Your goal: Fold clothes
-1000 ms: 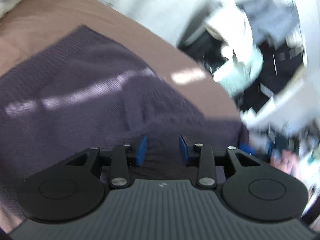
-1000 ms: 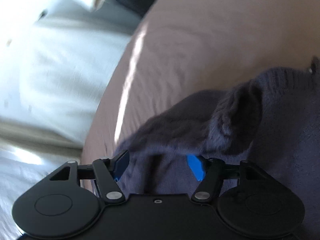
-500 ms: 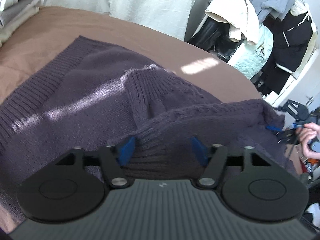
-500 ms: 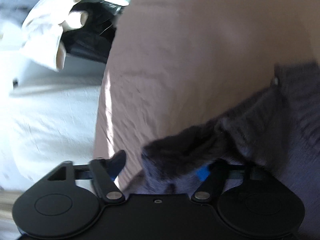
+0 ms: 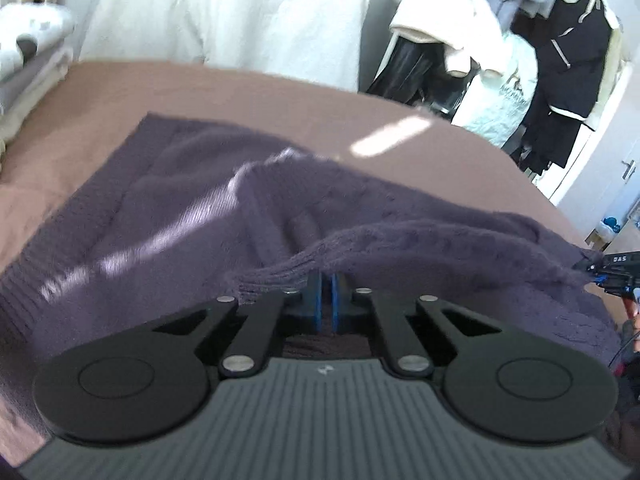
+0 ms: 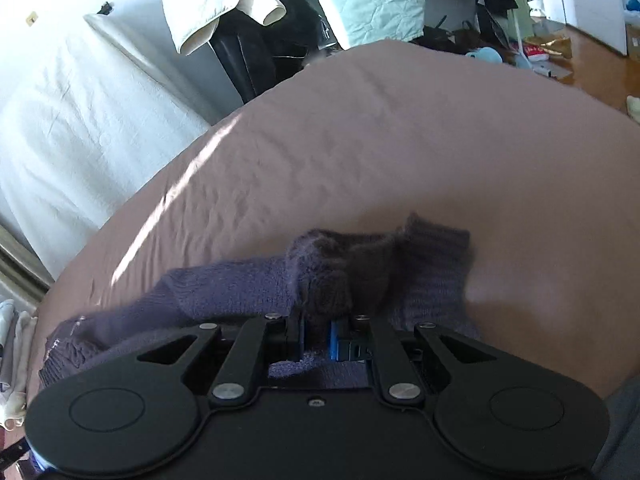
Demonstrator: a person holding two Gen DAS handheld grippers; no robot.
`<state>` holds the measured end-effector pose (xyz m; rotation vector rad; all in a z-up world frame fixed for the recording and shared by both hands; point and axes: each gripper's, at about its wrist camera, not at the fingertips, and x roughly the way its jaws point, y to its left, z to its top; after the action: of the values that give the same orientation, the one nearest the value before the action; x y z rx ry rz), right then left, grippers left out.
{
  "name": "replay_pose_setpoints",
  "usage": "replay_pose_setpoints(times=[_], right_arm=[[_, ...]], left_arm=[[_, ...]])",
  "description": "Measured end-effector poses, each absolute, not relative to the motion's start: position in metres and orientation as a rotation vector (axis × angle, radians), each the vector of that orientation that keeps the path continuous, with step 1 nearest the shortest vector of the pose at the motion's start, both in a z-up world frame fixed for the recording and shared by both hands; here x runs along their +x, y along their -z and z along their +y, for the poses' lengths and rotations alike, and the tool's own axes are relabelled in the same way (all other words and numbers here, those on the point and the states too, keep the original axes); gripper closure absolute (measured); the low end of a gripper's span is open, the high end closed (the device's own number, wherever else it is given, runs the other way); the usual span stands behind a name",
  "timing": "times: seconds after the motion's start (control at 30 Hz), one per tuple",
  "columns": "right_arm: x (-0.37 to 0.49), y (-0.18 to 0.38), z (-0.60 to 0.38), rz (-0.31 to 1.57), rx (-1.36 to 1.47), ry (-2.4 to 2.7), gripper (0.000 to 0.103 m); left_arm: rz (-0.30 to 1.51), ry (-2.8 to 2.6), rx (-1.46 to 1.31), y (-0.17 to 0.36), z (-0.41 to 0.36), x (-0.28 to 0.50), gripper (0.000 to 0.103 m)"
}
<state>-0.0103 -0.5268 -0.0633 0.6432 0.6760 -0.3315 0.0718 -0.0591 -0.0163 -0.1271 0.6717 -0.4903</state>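
Note:
A dark purple knit sweater (image 5: 168,208) lies spread on a brown bed cover (image 5: 248,92). Its near edge is lifted into a ridge that runs from my left gripper (image 5: 325,300) to the far right. The left gripper is shut on this ribbed edge, its blue pads pressed together under the fabric. In the right wrist view, my right gripper (image 6: 318,336) is shut on a bunched part of the same sweater (image 6: 224,288), held above the bed cover (image 6: 400,152). The tip of the right gripper (image 5: 612,272) shows at the right edge of the left wrist view.
Folded pale clothes (image 5: 28,72) are stacked at the far left of the bed. A white curtain (image 5: 224,12) hangs behind. Jackets and bags (image 5: 520,60) hang on a rack past the bed's far right corner. Clutter covers the wooden floor (image 6: 560,52) beyond the bed.
Both grippers went from open to shut on the sweater's edge. The edge has been lifted off the bed, and both views have tilted up toward the room.

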Motion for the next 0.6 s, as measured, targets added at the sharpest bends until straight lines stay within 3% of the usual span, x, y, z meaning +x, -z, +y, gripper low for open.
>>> replay_pose_setpoints(times=[0.2,0.43,0.5,0.57,0.6], right_arm=[[-0.001,0.063,-0.511,0.679,0.552,0.345,0.087],[0.002,0.047,-0.474,0.704,0.256,0.507,0.079],[0.003,0.042,-0.463,0.710,0.170,0.552,0.071],[0.004,0.037,-0.453,0.714,0.084,0.596,0.052],[0.004,0.035,-0.448,0.715,0.041,0.618,0.051]], left_arm=[[0.344,0.411,-0.119,-0.039,-0.037,0.041,0.103],[0.730,0.453,-0.385,0.011,-0.012,0.074,0.101],[0.808,0.451,-0.433,0.027,-0.014,0.083,0.101],[0.832,0.441,-0.392,0.031,-0.020,0.086,0.097],[0.837,0.439,-0.369,0.032,-0.023,0.086,0.095]])
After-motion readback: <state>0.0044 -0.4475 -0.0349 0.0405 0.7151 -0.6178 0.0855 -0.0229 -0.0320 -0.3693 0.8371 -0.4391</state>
